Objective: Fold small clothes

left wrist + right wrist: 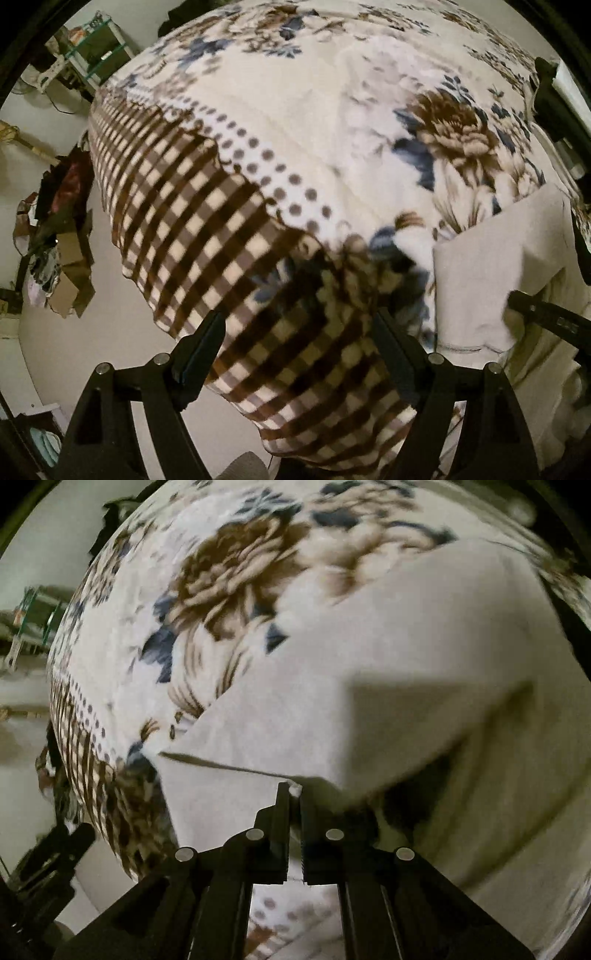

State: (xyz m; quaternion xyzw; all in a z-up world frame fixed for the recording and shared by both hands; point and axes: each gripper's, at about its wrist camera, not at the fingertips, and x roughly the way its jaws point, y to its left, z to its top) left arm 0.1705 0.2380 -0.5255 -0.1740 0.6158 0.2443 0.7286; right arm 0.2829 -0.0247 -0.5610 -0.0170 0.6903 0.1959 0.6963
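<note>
**Soft white garment pinched at its edge, ready to fold**

Our right tool (pixel 294 794) has its jaws drawn together on the near hem of the white garment (pixel 388 657), a small bit of cloth nipped at the tips. Our left tool (pixel 295 332) stands with its jaws wide apart and nothing between them, hovering over the checked border of the blanket (pixel 295 122), just left of the garment (pixel 491 266).

We judge the cloth light and limp: it buckles into a raised ridge behind the pinch and sags where it is lifted, so it will drape and follow wherever a corner is led. It looks neither slippery nor fragile, though a single thin layer could slide out of a shallow pinch. The best holds seem to be hems and corners, one per tool, so the fold stays square.

The garment is plain off-white, with a straight stitched hem along its near edge. It lies on the bed, on the floral blanket, at the near right part of it. Motion blur hides finer detail.
</note>
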